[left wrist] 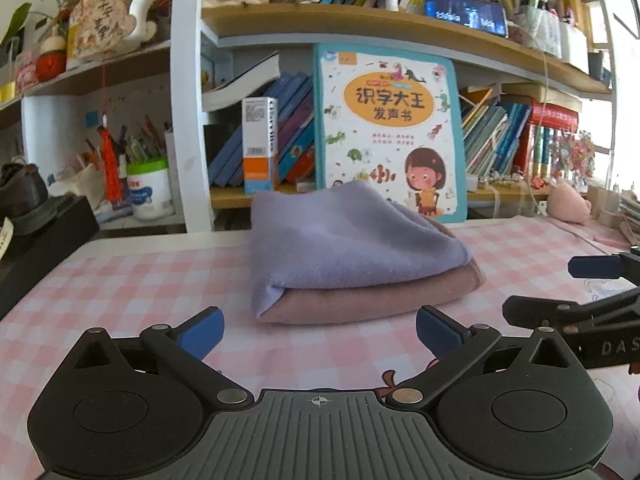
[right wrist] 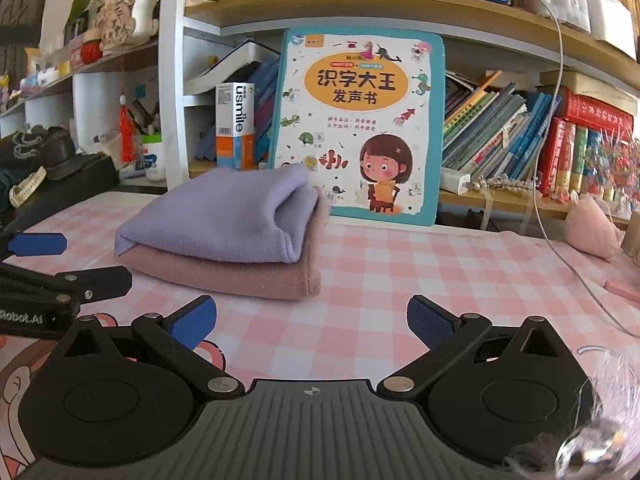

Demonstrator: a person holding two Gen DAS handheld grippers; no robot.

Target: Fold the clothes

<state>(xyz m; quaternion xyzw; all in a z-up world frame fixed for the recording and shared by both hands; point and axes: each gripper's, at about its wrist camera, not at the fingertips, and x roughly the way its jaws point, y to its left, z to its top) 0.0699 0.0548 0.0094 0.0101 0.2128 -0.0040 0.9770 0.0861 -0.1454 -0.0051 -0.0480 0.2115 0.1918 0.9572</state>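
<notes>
Now, cloths: a purple cloth [left wrist: 344, 240] lies folded on a pink cloth [left wrist: 376, 296], stacked on the counter [left wrist: 120, 280].
Left gripper [left wrist: 320, 330]: spread wide, holds nothing, near the stack.
Right gripper [right wrist: 312, 320]: spread wide, holds nothing.
Book [right wrist: 360, 120]: stands just behind the stack.

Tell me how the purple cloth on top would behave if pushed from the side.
The purple cloth looks soft and floppy, so it would probably bunch rather than slide whole. It lies loose on the pink cloth, so its fold may well open.
</notes>
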